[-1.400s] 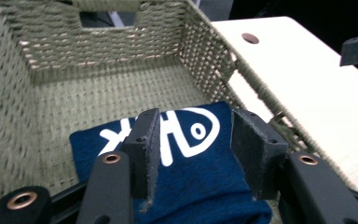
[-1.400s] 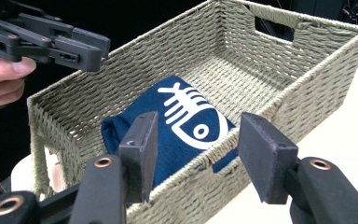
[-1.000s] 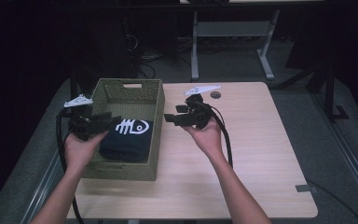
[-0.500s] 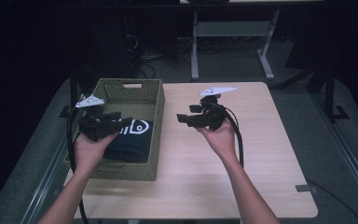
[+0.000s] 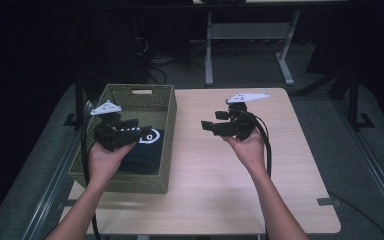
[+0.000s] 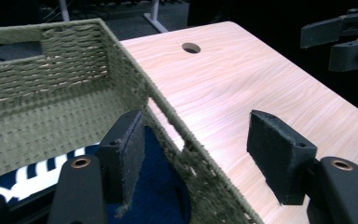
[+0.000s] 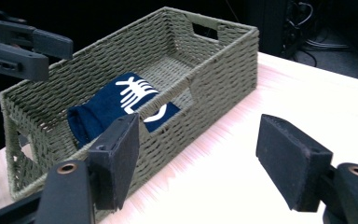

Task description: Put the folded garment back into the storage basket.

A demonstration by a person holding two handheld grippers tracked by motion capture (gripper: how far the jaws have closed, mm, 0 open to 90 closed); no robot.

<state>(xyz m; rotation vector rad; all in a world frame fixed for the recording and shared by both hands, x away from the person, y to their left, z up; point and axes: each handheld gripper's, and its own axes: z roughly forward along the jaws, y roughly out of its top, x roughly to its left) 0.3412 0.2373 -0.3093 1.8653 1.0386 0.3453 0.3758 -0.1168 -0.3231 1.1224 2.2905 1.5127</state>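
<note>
Both the left gripper point(image 6: 196, 161) and right gripper point(image 7: 200, 161) have jaws spread, empty; the folded navy cloth's point(image 7: 107, 109) white print is unreadable.

Setting: lab or recording workspace, dimly lit. Evidence: light wood tabletop point(image 5: 220, 185) with cable hole, standing on grey carpet point(image 5: 330, 100); metal rails point(image 5: 375, 175) running along both sides; white-legged desk frame point(image 5: 245, 35) behind; cables point(image 5: 155, 75) lying on floor in darkness.
</note>
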